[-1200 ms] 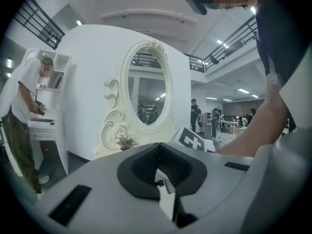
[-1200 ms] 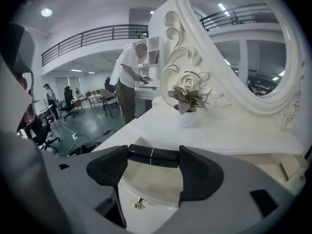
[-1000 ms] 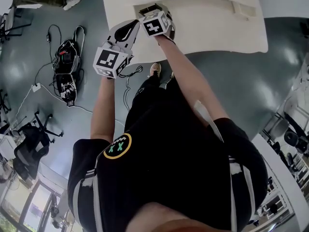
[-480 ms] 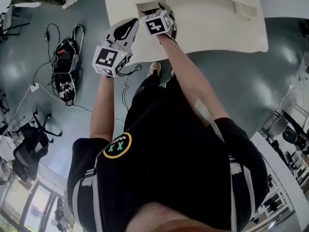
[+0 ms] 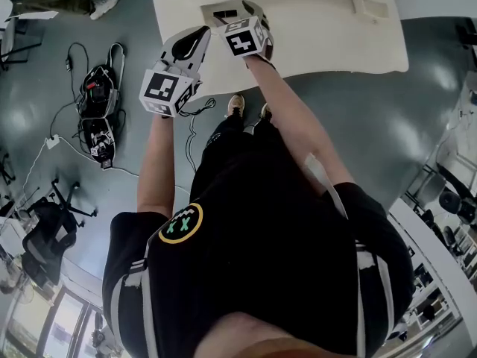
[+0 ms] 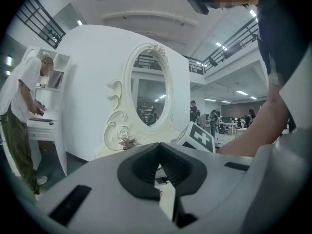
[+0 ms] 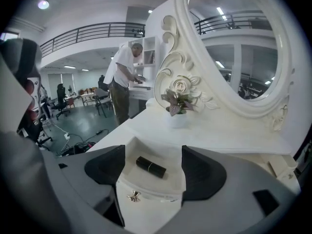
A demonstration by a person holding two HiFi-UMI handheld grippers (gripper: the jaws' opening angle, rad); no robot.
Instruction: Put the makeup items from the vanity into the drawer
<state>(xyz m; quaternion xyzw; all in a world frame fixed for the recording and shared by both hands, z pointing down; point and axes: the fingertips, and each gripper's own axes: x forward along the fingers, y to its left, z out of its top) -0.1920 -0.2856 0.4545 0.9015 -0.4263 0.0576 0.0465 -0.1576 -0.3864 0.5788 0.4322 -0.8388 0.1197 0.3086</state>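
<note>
Hovering at the white vanity bench's [image 5: 335,43] left front edge, the left tongs [image 6: 160,150] are pressed together, empty. The right tongs [image 7: 153,156] hang above the open drawer [image 7: 171,164], jaws apart and opening, gripping nothing. A black lipstick [image 7: 150,166] lies inside the drawer behind its gold bow knob [image 7: 132,196]. Farther right stands a potted plant [image 7: 178,104].

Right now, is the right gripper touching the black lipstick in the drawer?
Apart. Right gripper view: lipstick lies on the drawer floor, white all round it, below the right gripper, its empty jaws opening.
</note>
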